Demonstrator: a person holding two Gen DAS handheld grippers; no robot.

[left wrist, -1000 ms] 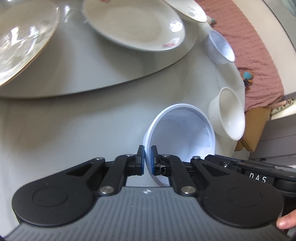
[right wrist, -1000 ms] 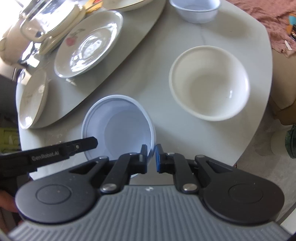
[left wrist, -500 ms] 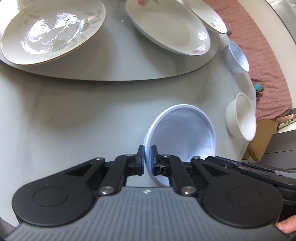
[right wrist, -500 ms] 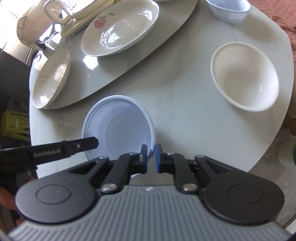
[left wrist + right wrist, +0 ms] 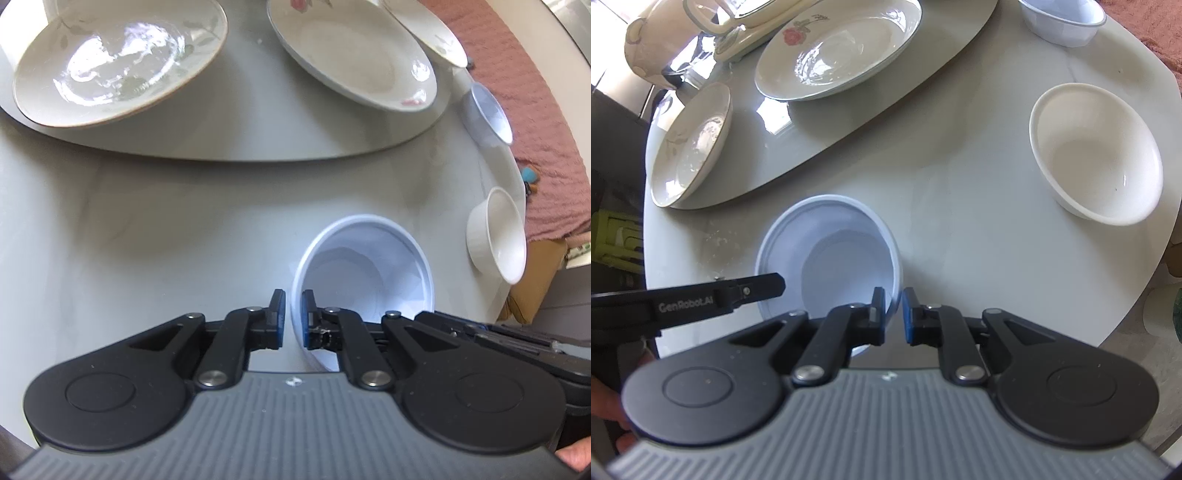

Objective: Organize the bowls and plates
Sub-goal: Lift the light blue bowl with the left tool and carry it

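The pale blue bowl (image 5: 369, 280) (image 5: 834, 258) is sitting on the grey surface (image 5: 147, 229) (image 5: 960, 229), pinched at opposite sides of its rim. The left gripper (image 5: 291, 317) is clamping its fingers (image 5: 277, 314) on the rim, one inside, one outside. The right gripper (image 5: 894, 317) is doing likewise, its fingers (image 5: 911, 317) straddling the wall. Beyond the left fingers, to their right, a white bowl (image 5: 498, 236) (image 5: 1097, 155) is resting. Farther out, a raised turntable (image 5: 236, 122) is carrying a gold-rimmed plate (image 5: 118, 62) and a rose-patterned plate (image 5: 354, 55) (image 5: 838, 51). Another pale blue bowl (image 5: 487, 110) (image 5: 1063, 18) is standing farthest right.
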